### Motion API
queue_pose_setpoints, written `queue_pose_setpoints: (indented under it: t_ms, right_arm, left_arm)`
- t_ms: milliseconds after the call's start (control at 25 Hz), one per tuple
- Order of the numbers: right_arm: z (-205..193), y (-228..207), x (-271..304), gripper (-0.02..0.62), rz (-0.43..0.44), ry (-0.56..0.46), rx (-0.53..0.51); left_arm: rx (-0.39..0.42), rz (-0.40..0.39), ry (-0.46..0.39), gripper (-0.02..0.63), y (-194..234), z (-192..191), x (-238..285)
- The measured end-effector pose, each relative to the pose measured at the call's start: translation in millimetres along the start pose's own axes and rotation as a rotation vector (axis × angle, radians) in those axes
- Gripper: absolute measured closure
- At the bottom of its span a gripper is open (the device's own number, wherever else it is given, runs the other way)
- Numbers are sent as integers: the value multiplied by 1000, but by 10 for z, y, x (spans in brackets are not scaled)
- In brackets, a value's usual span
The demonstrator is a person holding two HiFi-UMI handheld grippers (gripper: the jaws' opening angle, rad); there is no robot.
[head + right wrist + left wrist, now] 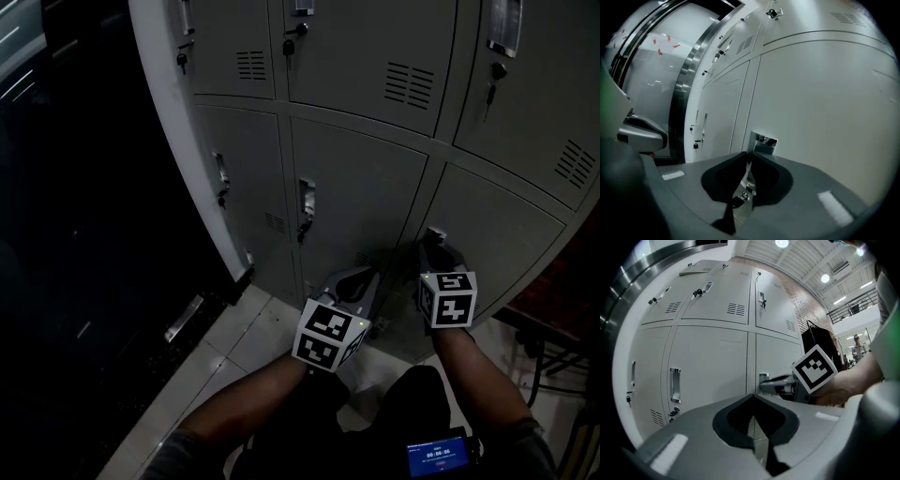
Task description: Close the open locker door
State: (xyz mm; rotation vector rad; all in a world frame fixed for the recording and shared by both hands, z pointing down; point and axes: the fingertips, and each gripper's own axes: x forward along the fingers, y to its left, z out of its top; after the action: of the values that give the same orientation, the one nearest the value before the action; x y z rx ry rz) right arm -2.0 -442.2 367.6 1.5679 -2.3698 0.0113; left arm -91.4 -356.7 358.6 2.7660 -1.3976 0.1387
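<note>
The right gripper [748,159] is clamped narrowly on the chrome recessed locker-door handle [761,142]. The left gripper [752,397] is closed with nothing between its jaws.

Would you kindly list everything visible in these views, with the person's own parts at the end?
Grey metal locker doors: six, grey, two rows ahead.
Chrome pull handles: several, silver, on door edges.
Pale floor tiles: several, light grey, below the lockers.
Small blue-lit screen: one, blue, at the person's front.
Forearms: two, bare, behind the grippers.
Left gripper: one, grey, shut and empty, near the lockers.
Right gripper: one, grey, shut on one lower chrome pull handle.
</note>
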Motion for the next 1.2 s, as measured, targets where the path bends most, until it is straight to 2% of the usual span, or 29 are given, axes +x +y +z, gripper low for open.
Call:
queue_pose_setpoints:
  t_ms: [320,560,1040,1200]
  right_arm:
    - [-5,11,16,565,-49,13,-28]
    - [-23,99,32,472,-56,34,-89]
    - [-153,90,-48,471,-25,68,-76]
    - [-163,83,-212,471,3,49,-82]
  left_arm:
    - [-4,-1,-5,609,34,10,-15]
    - [-6,1,-7,609,50,26,-56]
    - [-13,1,-9,609,44,26,-99]
    - [-12,-4,-12,609,-24,47,-95]
